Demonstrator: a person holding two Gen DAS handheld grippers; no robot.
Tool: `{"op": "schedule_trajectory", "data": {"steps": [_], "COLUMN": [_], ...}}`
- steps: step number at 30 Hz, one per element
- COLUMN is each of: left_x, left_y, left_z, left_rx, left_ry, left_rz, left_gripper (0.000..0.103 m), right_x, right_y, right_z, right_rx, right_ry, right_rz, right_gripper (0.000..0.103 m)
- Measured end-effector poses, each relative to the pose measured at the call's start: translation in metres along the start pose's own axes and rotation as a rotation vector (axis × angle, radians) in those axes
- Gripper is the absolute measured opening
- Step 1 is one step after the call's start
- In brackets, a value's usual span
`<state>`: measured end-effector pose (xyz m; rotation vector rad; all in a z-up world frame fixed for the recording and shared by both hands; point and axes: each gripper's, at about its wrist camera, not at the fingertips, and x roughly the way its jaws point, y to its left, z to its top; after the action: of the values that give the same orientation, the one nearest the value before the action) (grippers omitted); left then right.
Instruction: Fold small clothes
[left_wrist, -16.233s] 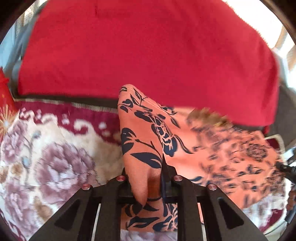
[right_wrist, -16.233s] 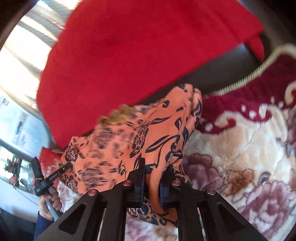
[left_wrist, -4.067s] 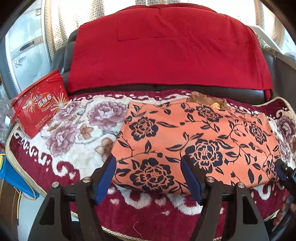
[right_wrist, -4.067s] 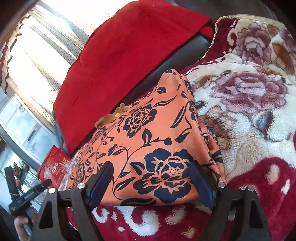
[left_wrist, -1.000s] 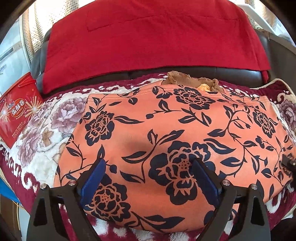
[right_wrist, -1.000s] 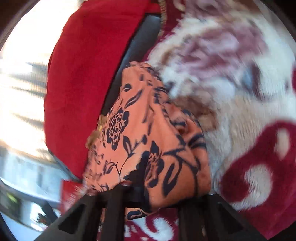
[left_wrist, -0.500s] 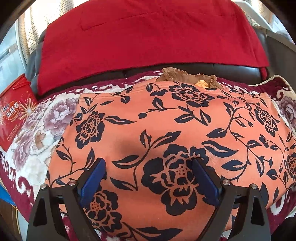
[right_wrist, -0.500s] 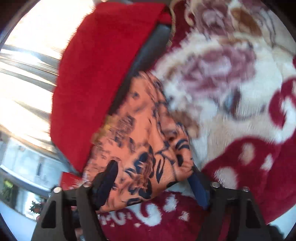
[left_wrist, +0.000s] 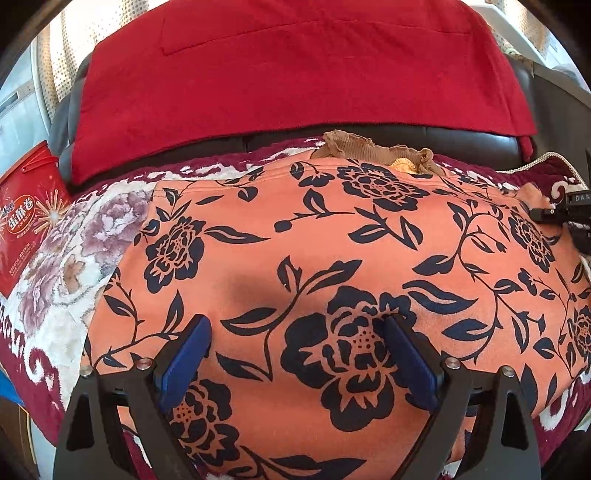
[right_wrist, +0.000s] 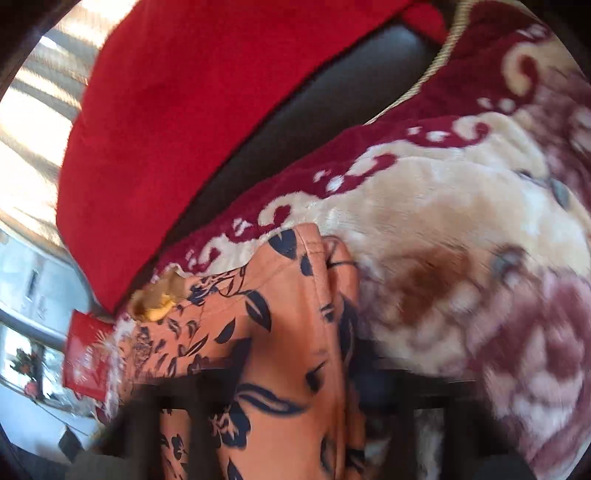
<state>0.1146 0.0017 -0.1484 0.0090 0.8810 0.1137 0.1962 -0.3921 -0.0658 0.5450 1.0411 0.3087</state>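
Between blurred right tongs (right_wrist: 295, 373), orange garment (right_wrist: 280, 332)

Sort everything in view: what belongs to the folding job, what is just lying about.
Job: orange garment with navy flowers; open left gripper; right gripper, closing on its edge.

Lying about: red cloth; red printed tin; tan frilly fabric.

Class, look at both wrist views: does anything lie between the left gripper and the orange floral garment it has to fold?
Nothing visible does. The left gripper hangs open right over the orange floral garment, bare cloth between its blue pads. The right gripper is closing on the garment's edge; blur hides its jaws.
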Motion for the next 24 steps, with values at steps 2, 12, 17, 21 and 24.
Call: {"op": "schedule_trajectory", "data": {"steps": [2,12,17,21,24], "left_x": [0.001,0.001,-0.003,-0.026,-0.035], "left_y": [0.001,0.002,0.005,0.02,0.027], "left_z": [0.0,0.0,0.003,0.001,-0.003], "left_rx": [-0.003,-0.011,-0.042,-0.1,-0.109], "left_ry": [-0.001,0.009,0.02,-0.038,-0.058], "left_rz": [-0.008,-0.016,-0.03,-0.035,-0.031], "left_gripper": [0.096,0.096,0.096,0.096,0.096], "right_x": [-0.013,-0.054,-0.089,-0.086,-0.061], "right_y": [0.001,-0.005,0.021,0.024,0.01], "right_z": [-0.007,-0.044,-0.116,-0.185,-0.205], "right_rx": [-0.001,0.109,0.112,0.163,0.262], "right_ry": [-0.053,-0.168,-0.19,-0.142,-0.09], "right_rz": [-0.037,-0.078,0.105,0.219,0.245], "right_gripper": [0.013,0.024,0.089,0.089,0.089]}}
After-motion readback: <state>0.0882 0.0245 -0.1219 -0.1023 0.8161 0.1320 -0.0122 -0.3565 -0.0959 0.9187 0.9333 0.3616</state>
